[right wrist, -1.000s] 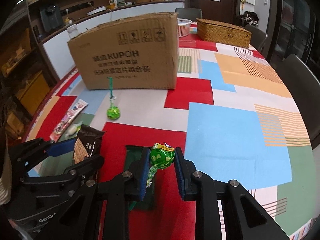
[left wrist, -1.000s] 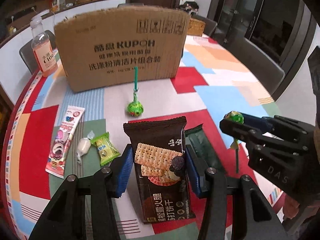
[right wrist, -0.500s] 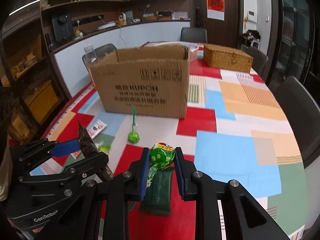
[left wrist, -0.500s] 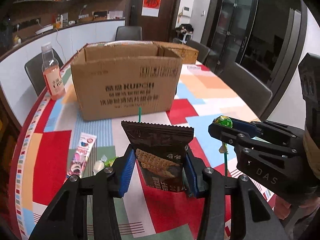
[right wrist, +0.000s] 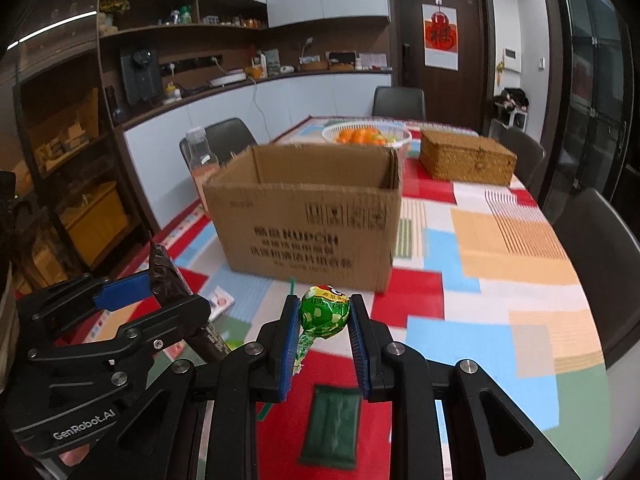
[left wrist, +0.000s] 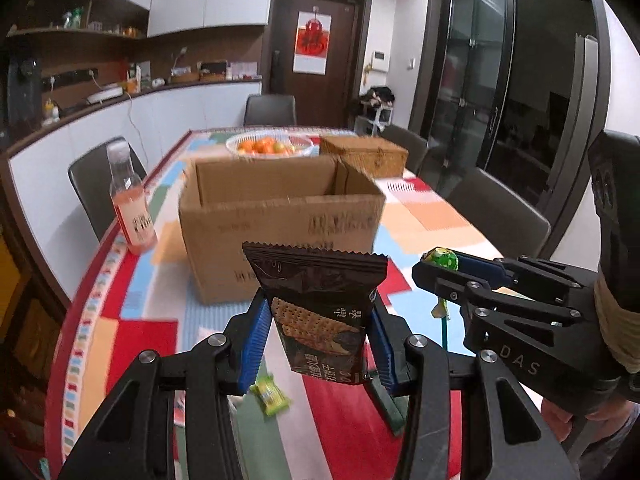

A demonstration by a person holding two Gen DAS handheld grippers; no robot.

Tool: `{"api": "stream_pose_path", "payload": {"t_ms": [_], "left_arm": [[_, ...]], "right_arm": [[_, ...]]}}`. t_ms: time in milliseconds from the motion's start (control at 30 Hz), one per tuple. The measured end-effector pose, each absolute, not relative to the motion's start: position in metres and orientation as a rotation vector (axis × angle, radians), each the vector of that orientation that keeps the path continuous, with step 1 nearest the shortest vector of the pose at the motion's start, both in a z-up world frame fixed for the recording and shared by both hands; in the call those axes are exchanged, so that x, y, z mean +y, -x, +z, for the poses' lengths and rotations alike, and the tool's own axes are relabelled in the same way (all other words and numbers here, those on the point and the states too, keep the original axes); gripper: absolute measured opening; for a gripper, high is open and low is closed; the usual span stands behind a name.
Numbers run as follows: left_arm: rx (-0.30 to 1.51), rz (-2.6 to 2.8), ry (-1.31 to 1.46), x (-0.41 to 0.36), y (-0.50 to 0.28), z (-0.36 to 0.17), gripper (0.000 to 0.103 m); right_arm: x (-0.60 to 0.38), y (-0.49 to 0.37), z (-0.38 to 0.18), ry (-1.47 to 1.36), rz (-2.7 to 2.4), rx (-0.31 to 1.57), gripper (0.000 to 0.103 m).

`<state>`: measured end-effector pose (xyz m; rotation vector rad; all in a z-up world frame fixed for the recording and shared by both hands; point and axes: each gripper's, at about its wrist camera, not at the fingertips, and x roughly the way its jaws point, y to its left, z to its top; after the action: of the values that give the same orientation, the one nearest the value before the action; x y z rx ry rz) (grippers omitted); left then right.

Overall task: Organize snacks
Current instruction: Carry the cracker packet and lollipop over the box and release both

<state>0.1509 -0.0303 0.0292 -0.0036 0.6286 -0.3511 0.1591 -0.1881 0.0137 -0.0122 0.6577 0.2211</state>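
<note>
Dark brown cracker packet (left wrist: 320, 312) upright at lower centre of left view, clamped in left gripper (left wrist: 318, 336). Green-wrapped lollipop (right wrist: 325, 311) at lower centre of right view, pinched by right gripper (right wrist: 324, 344). Open brown cardboard box (right wrist: 308, 216) beyond, mid-frame. Dark green sachet (right wrist: 334, 424) on patchwork tablecloth (right wrist: 500, 264) below.

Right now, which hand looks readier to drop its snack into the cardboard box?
Probably left. The left gripper holds its cracker packet directly before the cardboard box; the right gripper, holding the lollipop, sits off the box's right corner.
</note>
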Motion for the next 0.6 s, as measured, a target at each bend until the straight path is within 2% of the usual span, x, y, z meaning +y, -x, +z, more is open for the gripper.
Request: {"api": "stream_pose_path", "payload": {"t_ms": [300,600], "left_arm": [[0.497,-0.309,-0.024,-0.016,-0.185,0.076,0.046],[0.447,-0.257,-0.068,-0.005,-0.237,0.103,0.046]], "right_arm": [[-0.184,-0.198,0.049,-0.011,0.236,0.57,0.025],[-0.172,-0.25,0.077,0.015,0.239,0.524,0.025]]}}
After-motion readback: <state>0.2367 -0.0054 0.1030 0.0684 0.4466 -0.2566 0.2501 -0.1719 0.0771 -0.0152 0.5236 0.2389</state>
